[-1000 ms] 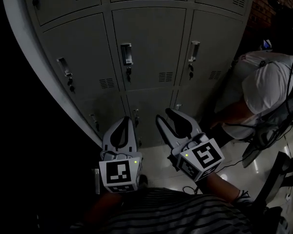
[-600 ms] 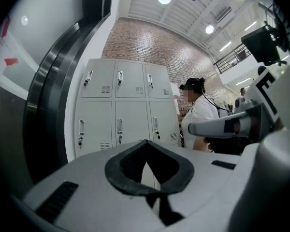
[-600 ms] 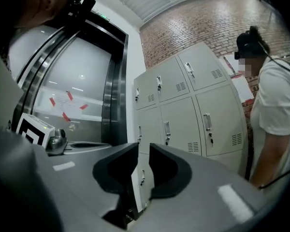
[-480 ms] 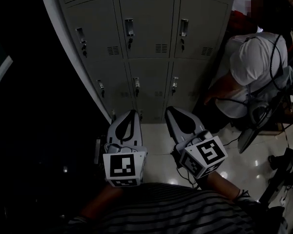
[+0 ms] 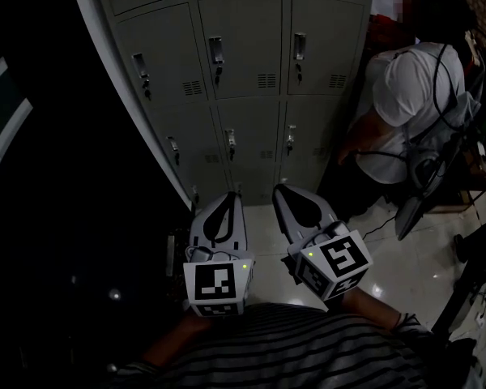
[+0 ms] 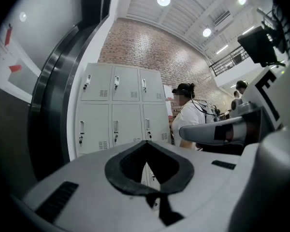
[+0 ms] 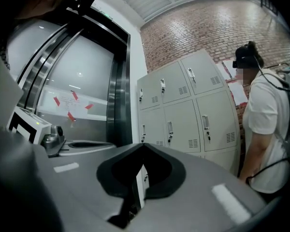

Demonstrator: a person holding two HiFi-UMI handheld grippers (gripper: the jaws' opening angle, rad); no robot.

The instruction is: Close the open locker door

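Grey lockers (image 5: 243, 63) are seen ahead, every visible door apparently shut. The left gripper (image 5: 228, 198) and right gripper (image 5: 280, 191) are held low, well apart from them, jaws closed and empty. The open door should be located, then pushed flush.

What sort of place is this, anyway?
Likely a locker area in an industrial-style hall or lab: grey metal lockers, a brick wall behind them, and a person wearing cabled gear.

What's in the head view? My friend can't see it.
The left hand-held gripper and right hand-held gripper, both shut, point at grey lockers whose visible doors look closed. A person in a white shirt is beside them.
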